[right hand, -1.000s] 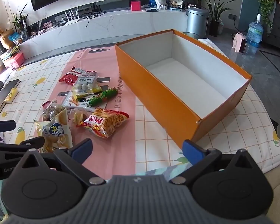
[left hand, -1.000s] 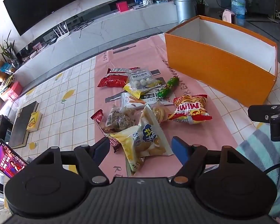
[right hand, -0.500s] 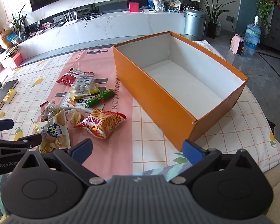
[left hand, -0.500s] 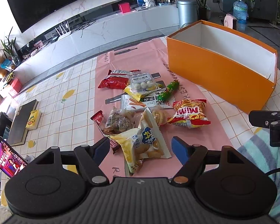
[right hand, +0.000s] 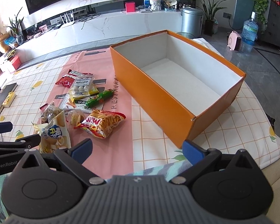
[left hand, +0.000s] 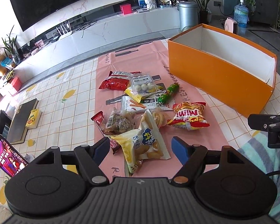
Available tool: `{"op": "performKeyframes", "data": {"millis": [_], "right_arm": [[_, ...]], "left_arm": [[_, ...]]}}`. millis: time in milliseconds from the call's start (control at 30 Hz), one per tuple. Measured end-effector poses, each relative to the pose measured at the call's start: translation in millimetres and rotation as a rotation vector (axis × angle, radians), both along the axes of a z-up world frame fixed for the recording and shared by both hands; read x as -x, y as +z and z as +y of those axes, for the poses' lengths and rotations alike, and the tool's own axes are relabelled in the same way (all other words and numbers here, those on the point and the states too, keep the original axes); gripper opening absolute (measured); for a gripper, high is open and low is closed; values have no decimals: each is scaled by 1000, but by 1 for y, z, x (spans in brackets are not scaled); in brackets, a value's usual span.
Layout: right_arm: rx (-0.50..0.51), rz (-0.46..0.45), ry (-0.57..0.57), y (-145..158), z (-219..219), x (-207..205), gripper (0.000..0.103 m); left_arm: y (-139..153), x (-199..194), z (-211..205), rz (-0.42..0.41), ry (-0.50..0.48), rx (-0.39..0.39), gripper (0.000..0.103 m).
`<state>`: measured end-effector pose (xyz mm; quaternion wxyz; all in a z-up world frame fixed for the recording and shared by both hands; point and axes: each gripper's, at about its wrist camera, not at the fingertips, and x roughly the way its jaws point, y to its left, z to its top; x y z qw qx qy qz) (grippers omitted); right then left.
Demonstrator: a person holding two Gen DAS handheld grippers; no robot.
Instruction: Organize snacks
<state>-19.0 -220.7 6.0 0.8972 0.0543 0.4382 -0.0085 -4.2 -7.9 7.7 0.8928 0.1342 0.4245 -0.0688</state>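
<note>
Several snack packs lie in a pile on the pink runner: a yellow-and-white chip bag [left hand: 145, 145] nearest, a red-orange Mimi bag [left hand: 188, 117] [right hand: 102, 123], a green sausage [left hand: 168, 92] [right hand: 99, 98], a red pack [left hand: 113, 83] at the back. An empty orange box [left hand: 220, 78] [right hand: 153, 95] with a white inside stands to the right. My left gripper [left hand: 141, 148] is open above the chip bag, not touching it. My right gripper [right hand: 137, 149] is open and empty, in front of the box's near corner.
A checked tablecloth [left hand: 61, 108] covers the table. A dark book with a yellow carton [left hand: 32, 120] lies at the left, and a phone [left hand: 5, 156] stands at the near left edge. A striped cloth [right hand: 158, 168] lies along the near edge.
Both views have shifted slightly; the snacks and box sit a little farther off and lower in view. Both grippers stay open. No snack has moved.
</note>
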Motion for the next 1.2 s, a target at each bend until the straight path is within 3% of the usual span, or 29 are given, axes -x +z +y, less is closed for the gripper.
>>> {"op": "performKeyframes", "data": {"millis": [667,1200], "right_arm": [[22,-2,-6,2,1,1,99],[27,-2,0,1,4,1,99]], "left_arm": [[4,0,1,-12,10,11,88],[7,1,8,-14,17,43,81]]}}
